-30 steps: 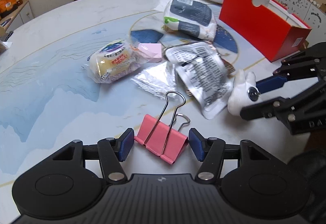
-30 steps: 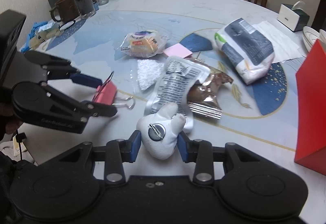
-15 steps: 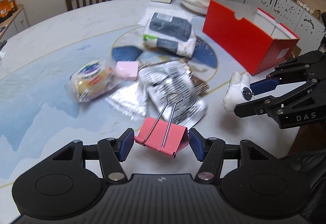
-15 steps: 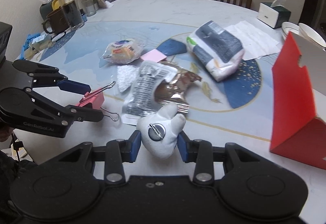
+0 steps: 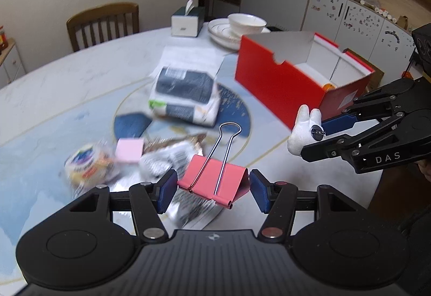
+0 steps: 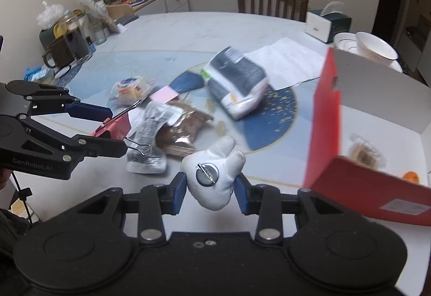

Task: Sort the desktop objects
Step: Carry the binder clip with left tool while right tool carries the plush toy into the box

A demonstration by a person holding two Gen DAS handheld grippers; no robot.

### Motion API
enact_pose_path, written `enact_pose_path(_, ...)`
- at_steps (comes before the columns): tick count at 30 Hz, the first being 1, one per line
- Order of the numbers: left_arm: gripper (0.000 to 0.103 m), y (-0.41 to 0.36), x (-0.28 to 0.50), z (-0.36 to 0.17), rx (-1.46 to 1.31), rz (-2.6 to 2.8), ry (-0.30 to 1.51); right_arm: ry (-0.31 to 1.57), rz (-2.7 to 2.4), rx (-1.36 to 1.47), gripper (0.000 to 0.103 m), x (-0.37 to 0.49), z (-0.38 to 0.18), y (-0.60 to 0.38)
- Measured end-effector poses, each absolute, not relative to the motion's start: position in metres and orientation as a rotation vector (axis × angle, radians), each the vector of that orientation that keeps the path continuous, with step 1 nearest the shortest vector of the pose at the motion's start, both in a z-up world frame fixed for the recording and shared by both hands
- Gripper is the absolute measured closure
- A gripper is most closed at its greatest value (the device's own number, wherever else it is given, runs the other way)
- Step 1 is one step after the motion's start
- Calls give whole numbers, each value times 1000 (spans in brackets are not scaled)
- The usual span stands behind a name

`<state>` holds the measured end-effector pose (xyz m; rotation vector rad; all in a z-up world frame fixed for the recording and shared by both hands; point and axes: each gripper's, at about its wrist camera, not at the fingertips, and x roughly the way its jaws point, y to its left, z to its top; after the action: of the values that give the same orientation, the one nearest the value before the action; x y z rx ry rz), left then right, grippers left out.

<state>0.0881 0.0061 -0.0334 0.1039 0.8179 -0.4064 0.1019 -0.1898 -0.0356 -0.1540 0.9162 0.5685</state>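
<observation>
My left gripper [image 5: 212, 189] is shut on a pink binder clip [image 5: 212, 179], held above the table with its wire handles pointing forward. The same clip [image 6: 114, 126] shows in the right wrist view between the left gripper's fingers [image 6: 89, 110]. My right gripper [image 6: 211, 188] is shut on a small white plush badge [image 6: 212, 175] with a round metal pin back. In the left wrist view that plush badge [image 5: 303, 131] hangs just in front of the red open box [image 5: 280, 78]. The red box [image 6: 326, 118] stands at the right, with small items inside.
Snack packets lie in a pile mid-table: a silver pouch [image 6: 149, 131], a brown pouch [image 6: 183, 131], a wrapped bun [image 6: 130, 88], a pink note pad [image 6: 164, 94] and a dark-and-white bag [image 6: 237, 80]. Bowls [image 5: 242, 24], a tissue box [image 5: 187, 21] and mugs [image 6: 71, 43] line the far edges.
Both grippers have risen and swung toward the red box, carrying the clip and the plush badge. The box now looks nearer and its inside shows.
</observation>
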Motion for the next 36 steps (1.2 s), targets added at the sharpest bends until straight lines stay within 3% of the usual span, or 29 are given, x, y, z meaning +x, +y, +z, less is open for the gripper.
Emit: enact_pose_path(36, 45, -175, 172, 12, 174, -560, 699, 812, 413, -140, 66, 170, 1, -369)
